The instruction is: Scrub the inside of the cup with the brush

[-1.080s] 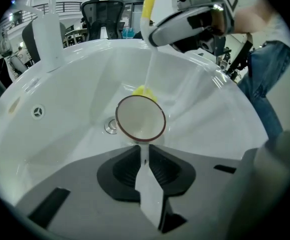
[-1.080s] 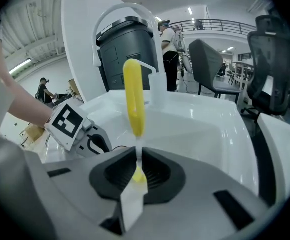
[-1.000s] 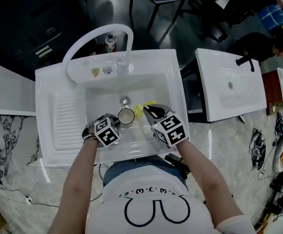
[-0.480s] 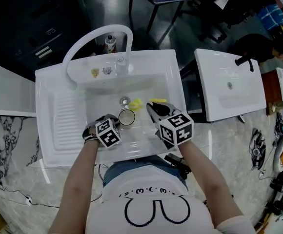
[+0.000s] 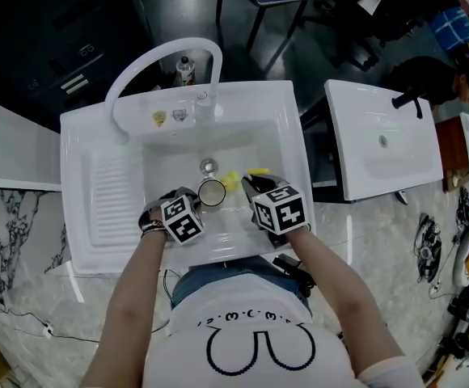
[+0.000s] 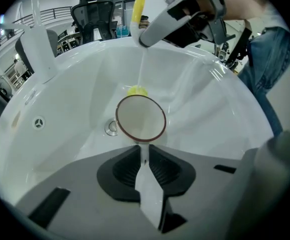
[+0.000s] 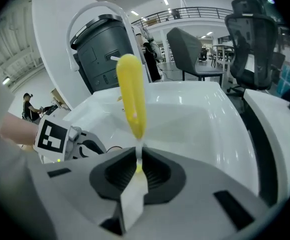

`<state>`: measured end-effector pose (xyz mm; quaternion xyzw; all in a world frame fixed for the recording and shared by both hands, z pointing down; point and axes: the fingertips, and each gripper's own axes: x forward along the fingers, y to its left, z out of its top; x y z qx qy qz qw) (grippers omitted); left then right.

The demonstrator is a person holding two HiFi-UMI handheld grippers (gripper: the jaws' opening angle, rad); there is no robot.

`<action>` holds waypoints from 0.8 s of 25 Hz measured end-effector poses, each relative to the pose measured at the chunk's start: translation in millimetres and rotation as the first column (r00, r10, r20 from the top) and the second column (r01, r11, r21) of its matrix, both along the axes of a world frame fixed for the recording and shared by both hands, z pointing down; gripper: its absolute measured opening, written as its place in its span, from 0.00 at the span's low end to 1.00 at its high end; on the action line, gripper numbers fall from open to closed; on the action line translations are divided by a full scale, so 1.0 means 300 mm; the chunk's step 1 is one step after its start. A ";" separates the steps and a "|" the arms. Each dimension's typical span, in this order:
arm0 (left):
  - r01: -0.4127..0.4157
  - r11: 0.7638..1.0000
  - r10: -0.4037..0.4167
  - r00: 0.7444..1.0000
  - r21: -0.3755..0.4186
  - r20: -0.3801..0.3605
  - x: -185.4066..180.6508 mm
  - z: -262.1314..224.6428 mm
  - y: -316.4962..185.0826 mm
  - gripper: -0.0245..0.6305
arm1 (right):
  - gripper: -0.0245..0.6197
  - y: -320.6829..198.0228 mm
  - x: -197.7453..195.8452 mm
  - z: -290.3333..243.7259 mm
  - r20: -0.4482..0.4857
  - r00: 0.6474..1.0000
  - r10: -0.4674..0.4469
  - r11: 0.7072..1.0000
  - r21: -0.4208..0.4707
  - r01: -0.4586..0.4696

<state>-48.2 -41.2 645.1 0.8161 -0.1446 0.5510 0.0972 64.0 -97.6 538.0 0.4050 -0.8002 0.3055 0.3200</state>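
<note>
Fingers of the left gripper [image 6: 144, 153] closed on the near rim of the small pale cup with a reddish-brown lip [image 6: 140, 118], held inside the white ceramic sink [image 5: 287, 136] near its metal drain [image 5: 208, 167]. Fingers of the right gripper [image 7: 136, 165] clamped on the yellow brush with a thin white stem [image 7: 131, 94]. Swung out rightward half a second ago, now back beside the cup, yellow head just behind the far lip: likely lining up another dip. Well behind, curved white faucet [image 5: 149, 63]; nothing blocking the cup's mouth.

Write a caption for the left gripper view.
Left gripper holds the cup by its rim in the sink, brush behind it.
</note>
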 end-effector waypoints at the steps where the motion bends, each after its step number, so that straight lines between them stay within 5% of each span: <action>1: -0.003 1.000 0.003 1.000 0.003 0.002 0.000 -0.001 -0.001 0.14 | 0.10 -0.003 0.003 -0.006 -0.001 1.000 0.000 1.000 0.003 0.000; 12: -0.031 0.999 0.030 0.999 0.028 0.018 0.013 -0.004 0.002 0.14 | 0.10 -0.053 0.004 -0.230 0.203 0.975 0.089 0.983 0.137 -0.118; 20: -0.042 0.999 0.041 0.999 0.032 0.035 0.009 -0.003 0.008 0.14 | 0.10 0.040 -0.002 -0.151 0.120 0.988 0.094 0.995 -0.037 -0.090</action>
